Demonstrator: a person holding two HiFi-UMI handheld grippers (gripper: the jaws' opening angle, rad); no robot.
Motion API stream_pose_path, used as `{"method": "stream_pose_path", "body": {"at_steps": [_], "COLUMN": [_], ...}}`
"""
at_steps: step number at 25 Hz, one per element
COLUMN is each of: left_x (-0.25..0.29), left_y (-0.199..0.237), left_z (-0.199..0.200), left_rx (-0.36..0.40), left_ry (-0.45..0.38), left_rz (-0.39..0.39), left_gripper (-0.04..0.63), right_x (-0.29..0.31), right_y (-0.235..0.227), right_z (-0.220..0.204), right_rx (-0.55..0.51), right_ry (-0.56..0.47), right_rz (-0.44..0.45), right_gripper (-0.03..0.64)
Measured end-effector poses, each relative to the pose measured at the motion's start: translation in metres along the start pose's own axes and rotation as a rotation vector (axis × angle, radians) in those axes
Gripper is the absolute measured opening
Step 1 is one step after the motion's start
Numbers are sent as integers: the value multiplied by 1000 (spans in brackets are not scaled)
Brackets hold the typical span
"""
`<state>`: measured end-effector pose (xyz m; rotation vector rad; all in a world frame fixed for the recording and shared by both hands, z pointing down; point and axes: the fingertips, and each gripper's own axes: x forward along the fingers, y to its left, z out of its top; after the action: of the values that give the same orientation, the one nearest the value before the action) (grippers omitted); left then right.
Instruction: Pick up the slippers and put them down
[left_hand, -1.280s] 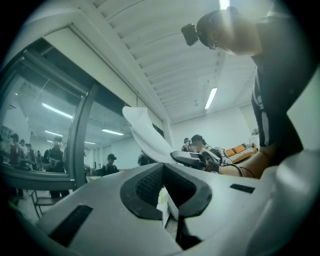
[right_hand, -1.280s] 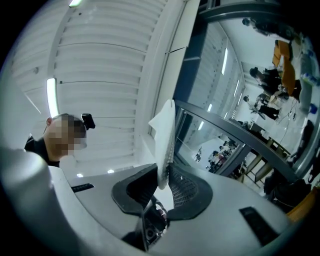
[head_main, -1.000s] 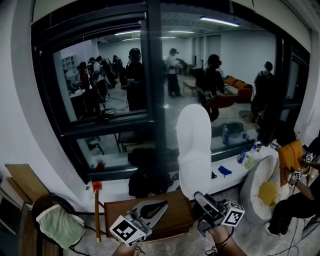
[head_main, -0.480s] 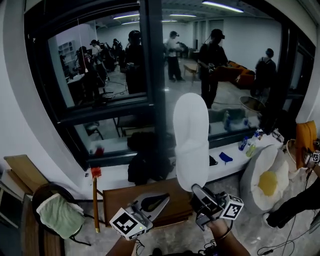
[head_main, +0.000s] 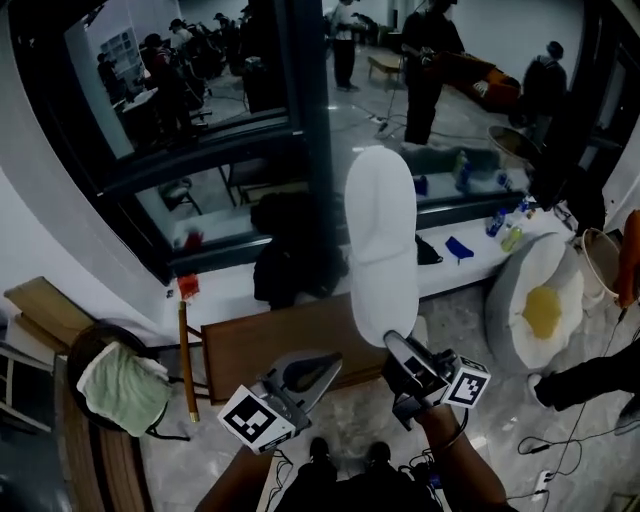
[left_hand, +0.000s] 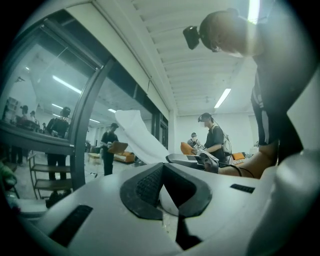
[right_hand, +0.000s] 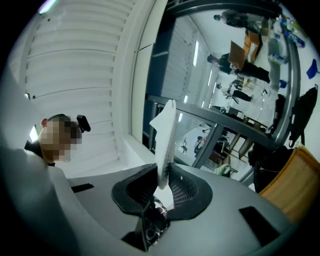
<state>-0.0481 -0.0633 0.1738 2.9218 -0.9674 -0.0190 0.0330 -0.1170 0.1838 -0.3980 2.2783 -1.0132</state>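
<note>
**Your view dipped, white slipper (head_main: 382, 240) stayed upright**

Since the earlier frame your head view tipped downward. The big window (head_main: 310, 130) and the people behind its glass slid toward the upper edge, and more floor showed at the bottom.

The wooden table (head_main: 260, 345) lay left of centre, below the window sill. At the right edge sat the fried-egg cushion (head_main: 540, 312), and a green cloth (head_main: 120, 385) was draped at lower left.

You held the white slipper at the centre of the frame, standing on end, its top against the window. Your right gripper (head_main: 397, 347) was clamped on its lower end. In the right gripper view the slipper showed edge-on between the pads.

Your left gripper (head_main: 320, 368), at lower centre just left of the right one, overlapped the table's near edge. Its jaws stood apart with nothing between them.
</note>
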Motion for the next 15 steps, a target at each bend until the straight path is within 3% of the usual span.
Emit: {"method": "stream_pose_path", "body": {"at_steps": [3,8,15], "left_x": [1,0,5], "left_y": [4,7,7], "left_z": [-24,-62,-134], "left_rx": [14,-66,-124], "left_ry": [40,87,159], "left_rz": [11,27,49], "left_gripper": [8,7,8], "right_x": [-7,-29,-60], "right_y": [-18,-51,-99], "right_z": [-10,-31,-63], "right_rx": [28,92,159], "right_ry": [-1,-4,1], "right_rz": [-38,-111,-201], "right_gripper": [71,71,71]}}
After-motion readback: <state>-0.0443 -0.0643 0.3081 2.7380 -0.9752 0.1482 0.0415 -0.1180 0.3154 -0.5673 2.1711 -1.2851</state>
